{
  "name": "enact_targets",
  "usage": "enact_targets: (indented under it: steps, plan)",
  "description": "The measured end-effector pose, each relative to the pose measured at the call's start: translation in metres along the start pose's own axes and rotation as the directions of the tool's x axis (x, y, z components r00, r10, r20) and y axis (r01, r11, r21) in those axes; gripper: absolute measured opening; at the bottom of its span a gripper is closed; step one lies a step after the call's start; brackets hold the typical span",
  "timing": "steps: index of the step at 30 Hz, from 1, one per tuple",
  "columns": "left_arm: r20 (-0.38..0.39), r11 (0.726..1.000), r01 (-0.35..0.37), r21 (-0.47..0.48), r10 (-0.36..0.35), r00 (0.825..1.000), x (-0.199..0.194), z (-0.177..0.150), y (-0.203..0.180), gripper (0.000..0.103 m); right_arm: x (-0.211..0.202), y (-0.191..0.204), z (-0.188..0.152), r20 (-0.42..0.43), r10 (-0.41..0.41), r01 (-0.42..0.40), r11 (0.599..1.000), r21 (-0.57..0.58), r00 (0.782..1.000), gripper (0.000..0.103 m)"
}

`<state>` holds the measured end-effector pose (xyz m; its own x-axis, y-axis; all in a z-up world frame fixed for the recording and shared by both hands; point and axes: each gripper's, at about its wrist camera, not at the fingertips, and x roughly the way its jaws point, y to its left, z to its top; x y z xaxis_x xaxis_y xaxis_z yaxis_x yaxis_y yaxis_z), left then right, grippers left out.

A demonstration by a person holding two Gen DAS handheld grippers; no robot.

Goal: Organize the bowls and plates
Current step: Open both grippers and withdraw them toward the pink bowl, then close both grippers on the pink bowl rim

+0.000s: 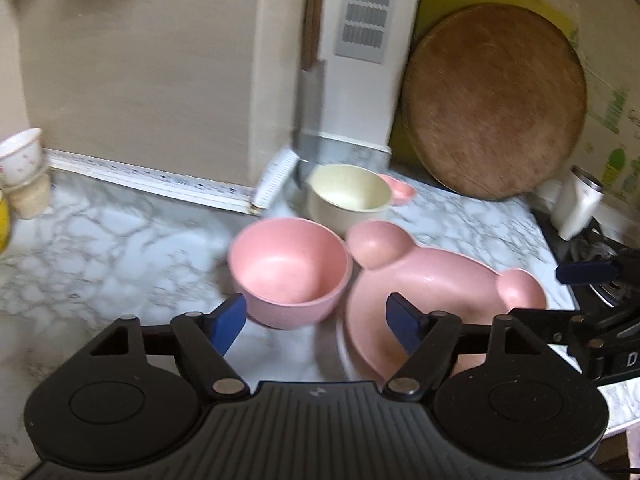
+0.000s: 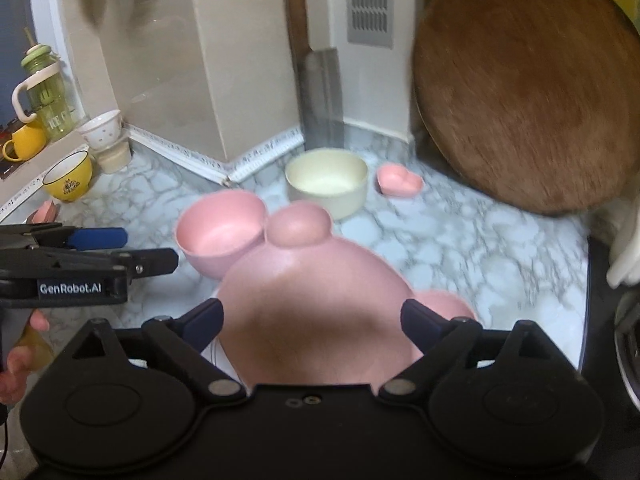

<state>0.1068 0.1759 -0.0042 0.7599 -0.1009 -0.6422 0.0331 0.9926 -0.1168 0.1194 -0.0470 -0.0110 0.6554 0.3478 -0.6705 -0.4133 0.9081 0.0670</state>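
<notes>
now left gripper [image 1: 316, 322] and right gripper [image 2: 312, 322] gape empty above pink plate [image 2: 316, 300].

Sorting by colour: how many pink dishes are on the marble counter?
3: a pink bowl left of the bear-shaped plate, the plate nearest, and a small heart dish beside the cream bowl. Others may be hidden.

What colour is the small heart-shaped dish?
Pink; the heart-shaped dish shows best in the right wrist view.
</notes>
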Motion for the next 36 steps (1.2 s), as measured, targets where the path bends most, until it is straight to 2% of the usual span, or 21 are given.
enact_targets:
  steps: [6,10,17,22,30,34,36]
  plan:
    - [-0.011,0.994,-0.053,-0.097,0.052,0.999,0.002,0.011,0.025,0.077,0.017,0.016,0.034,0.002,0.044,-0.043,0.999,-0.024,0.999,0.102]
    - [-0.013,0.987,-0.098,-0.130,0.097,0.995,0.010,0.018,0.039,0.077,0.034,0.021,0.057,-0.012,0.074,-0.074,0.997,-0.030,0.997,0.102]
    - [-0.075,0.966,-0.158,-0.205,0.145,0.987,0.038,0.023,0.057,0.077,0.080,0.023,0.094,-0.058,0.138,-0.141,0.988,-0.055,0.989,0.101]
    - [-0.126,0.942,-0.184,-0.281,0.154,0.980,0.059,0.023,0.064,0.077,0.114,0.024,0.111,-0.116,0.164,-0.172,0.983,-0.061,0.980,0.094]
    - [-0.159,0.923,-0.204,-0.327,0.159,0.974,0.077,0.023,0.066,0.077,0.152,0.024,0.119,-0.184,0.218,-0.227,0.973,-0.031,0.958,0.079]
    - [-0.176,0.911,-0.194,-0.364,0.138,0.975,0.085,0.024,0.068,0.076,0.164,0.025,0.120,-0.212,0.244,-0.254,0.967,-0.023,0.947,0.076]
    - [-0.184,0.906,-0.187,-0.380,0.124,0.975,0.089,0.024,0.068,0.076,0.170,0.027,0.121,-0.226,0.259,-0.270,0.963,-0.018,0.939,0.070]
